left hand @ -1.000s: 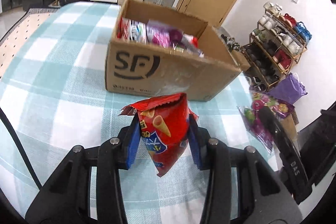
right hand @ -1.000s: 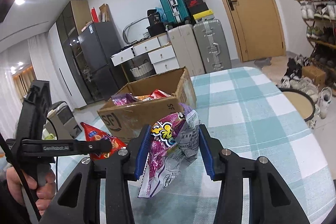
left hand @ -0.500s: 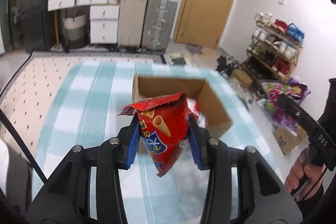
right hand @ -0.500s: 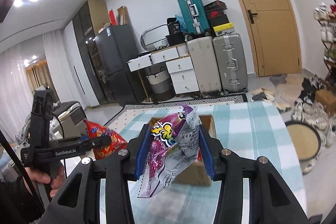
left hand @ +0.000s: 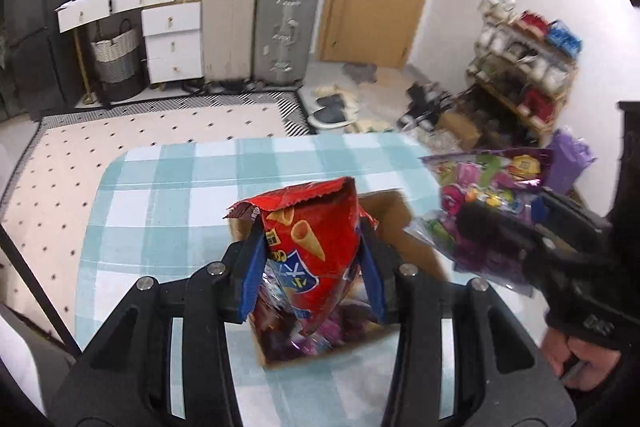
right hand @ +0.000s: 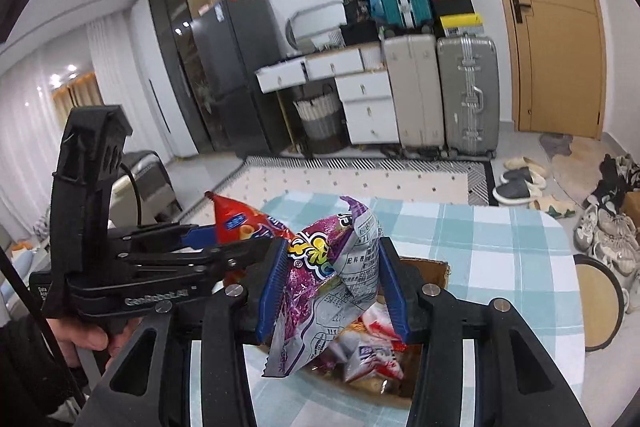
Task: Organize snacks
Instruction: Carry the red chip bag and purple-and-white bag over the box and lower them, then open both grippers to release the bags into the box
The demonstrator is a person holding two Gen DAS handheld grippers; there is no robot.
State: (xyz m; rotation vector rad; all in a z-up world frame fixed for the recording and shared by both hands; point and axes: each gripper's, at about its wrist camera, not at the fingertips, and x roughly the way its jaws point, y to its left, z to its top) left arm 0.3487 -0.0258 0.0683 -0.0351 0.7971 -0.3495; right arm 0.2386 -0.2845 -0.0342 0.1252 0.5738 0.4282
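Note:
My left gripper (left hand: 312,267) is shut on a red snack bag (left hand: 312,239) printed with cone crisps, held high over the open cardboard box (left hand: 404,239) on the checked table. In the right wrist view my right gripper (right hand: 334,287) is shut on a purple and silver snack bag (right hand: 332,279), also above the box (right hand: 432,271), which holds several snack packs. The left gripper (right hand: 224,251) with its red bag (right hand: 236,219) shows at the left there. The purple bag (left hand: 492,195) and right gripper (left hand: 532,227) appear at the right of the left wrist view.
The table carries a teal and white checked cloth (left hand: 168,195). Beyond it lie a dotted rug (left hand: 120,131), suitcases (right hand: 464,91), white drawers (right hand: 360,99), a dark fridge (right hand: 228,75), a wooden door (right hand: 556,27) and a shoe rack (left hand: 524,67). A round stool (right hand: 596,299) stands at the table's right.
Both grippers have risen with their bags. The box, seen from the side a second ago, now lies below both bags and I look down into it.

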